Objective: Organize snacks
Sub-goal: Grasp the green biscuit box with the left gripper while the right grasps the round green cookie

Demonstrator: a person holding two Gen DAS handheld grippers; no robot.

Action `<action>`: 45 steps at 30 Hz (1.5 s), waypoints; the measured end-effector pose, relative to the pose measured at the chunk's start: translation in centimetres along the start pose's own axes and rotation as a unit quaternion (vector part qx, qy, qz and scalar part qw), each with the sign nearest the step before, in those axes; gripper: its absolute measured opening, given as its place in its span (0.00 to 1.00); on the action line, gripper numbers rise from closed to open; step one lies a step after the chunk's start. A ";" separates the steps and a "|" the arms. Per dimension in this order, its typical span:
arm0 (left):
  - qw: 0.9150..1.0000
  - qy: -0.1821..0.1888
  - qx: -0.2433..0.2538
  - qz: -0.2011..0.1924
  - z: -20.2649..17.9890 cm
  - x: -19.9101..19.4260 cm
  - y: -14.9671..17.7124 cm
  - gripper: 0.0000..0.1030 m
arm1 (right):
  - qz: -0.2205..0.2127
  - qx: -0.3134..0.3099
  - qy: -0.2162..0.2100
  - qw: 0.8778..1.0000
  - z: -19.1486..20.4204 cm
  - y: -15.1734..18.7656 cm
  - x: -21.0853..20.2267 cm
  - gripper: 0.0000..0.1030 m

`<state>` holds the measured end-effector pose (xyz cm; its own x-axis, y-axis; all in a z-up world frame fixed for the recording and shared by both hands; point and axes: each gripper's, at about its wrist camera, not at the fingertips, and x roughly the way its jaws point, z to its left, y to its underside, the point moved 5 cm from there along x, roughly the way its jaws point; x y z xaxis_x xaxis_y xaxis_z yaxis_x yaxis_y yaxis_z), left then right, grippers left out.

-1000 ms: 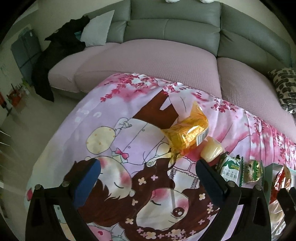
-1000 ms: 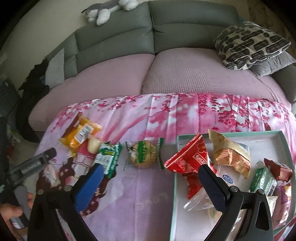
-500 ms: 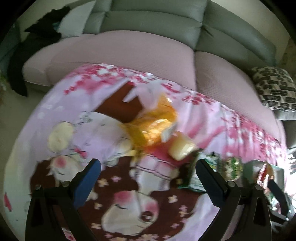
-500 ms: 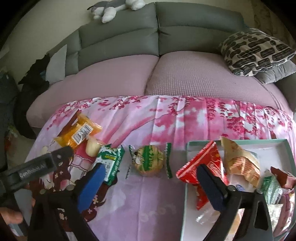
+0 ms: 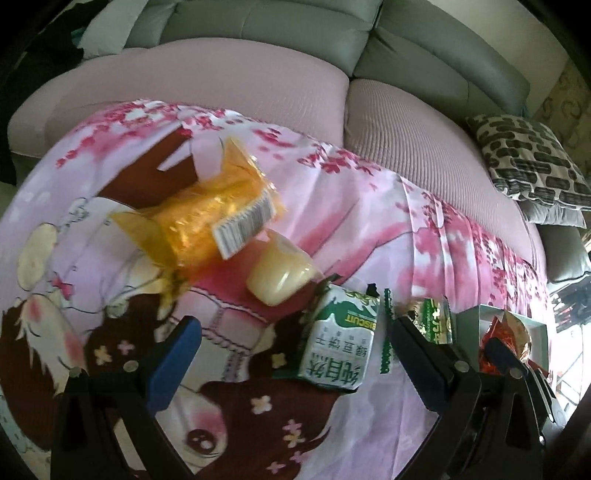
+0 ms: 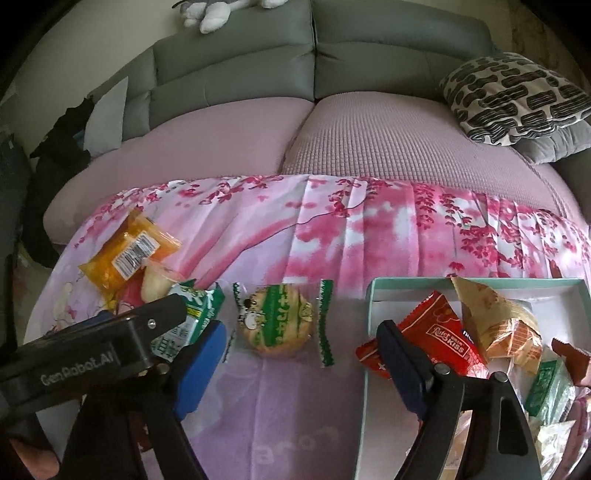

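Note:
Loose snacks lie in a row on the pink cartoon cloth (image 6: 362,236): an orange packet (image 5: 207,218) (image 6: 127,254), a pale jelly cup (image 5: 279,277) (image 6: 157,282), a green-white biscuit pack (image 5: 340,350) (image 6: 192,314) and a round green-striped cookie pack (image 6: 275,325) (image 5: 436,321). A teal-rimmed white tray (image 6: 373,295) at the right holds a red packet (image 6: 428,343), a tan packet (image 6: 495,325) and other snacks. My left gripper (image 5: 295,362) is open, its jaws on either side of the biscuit pack. My right gripper (image 6: 299,365) is open and empty, just short of the cookie pack.
A grey sofa with pink seat covers (image 6: 369,140) runs behind the cloth. A black-and-white patterned pillow (image 6: 513,96) lies at the right, and a grey plush toy (image 6: 221,11) sits on the backrest. Dark clothes (image 6: 62,140) hang at the left.
My left gripper has moved right and forward, from the cartoon face toward the biscuit pack. My right gripper has moved closer to the cookie pack. No snack has moved.

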<state>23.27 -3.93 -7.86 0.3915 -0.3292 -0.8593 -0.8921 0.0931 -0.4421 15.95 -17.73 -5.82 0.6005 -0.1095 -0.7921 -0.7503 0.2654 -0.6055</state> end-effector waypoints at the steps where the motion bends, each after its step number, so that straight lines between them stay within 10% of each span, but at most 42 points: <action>1: 1.000 0.000 0.000 0.001 -0.1 0.1 0.0 0.99 | 0.002 0.001 0.000 1.000 -0.2 0.0 0.1 0.83; 24: 0.996 -0.079 0.035 0.037 -1.5 4.2 -0.4 0.98 | 0.004 0.012 0.003 1.000 -2.8 0.1 -0.4 0.82; 45: 0.998 -0.055 -0.005 0.012 2.3 1.6 0.3 0.44 | -0.025 -0.011 -0.026 0.999 0.3 -0.9 -2.0 0.75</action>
<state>24.19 -2.27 -9.98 0.3912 -0.2208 -0.8934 -0.9037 0.0912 -0.4183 15.53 -17.48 -3.69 0.6503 -0.0718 -0.7563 -0.7250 0.2389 -0.6460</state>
